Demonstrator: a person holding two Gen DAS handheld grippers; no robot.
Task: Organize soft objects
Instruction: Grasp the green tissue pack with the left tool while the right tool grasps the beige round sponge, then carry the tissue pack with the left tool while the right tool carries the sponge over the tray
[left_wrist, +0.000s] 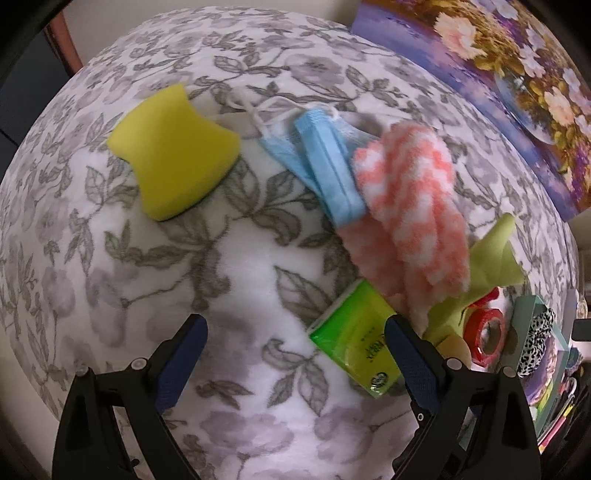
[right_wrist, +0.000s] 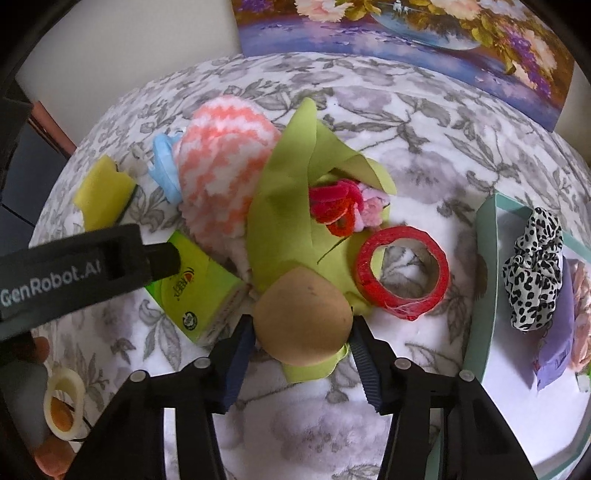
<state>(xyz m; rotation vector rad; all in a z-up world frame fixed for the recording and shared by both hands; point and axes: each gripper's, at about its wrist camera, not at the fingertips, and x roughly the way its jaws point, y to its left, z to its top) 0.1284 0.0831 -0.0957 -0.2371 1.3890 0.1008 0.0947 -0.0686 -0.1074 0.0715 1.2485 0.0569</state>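
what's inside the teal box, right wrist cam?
In the teal box: a leopard-print scrunchie, and beside it a purple cloth with something pink at the frame edge. The far part of the box is cut off.

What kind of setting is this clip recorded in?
Most likely a room in a home, not a lab. The work surface is a fleecy floral blanket, a flower painting leans at the back wall, and household bits lie about: a yellow sponge, a face mask, a tissue pack.
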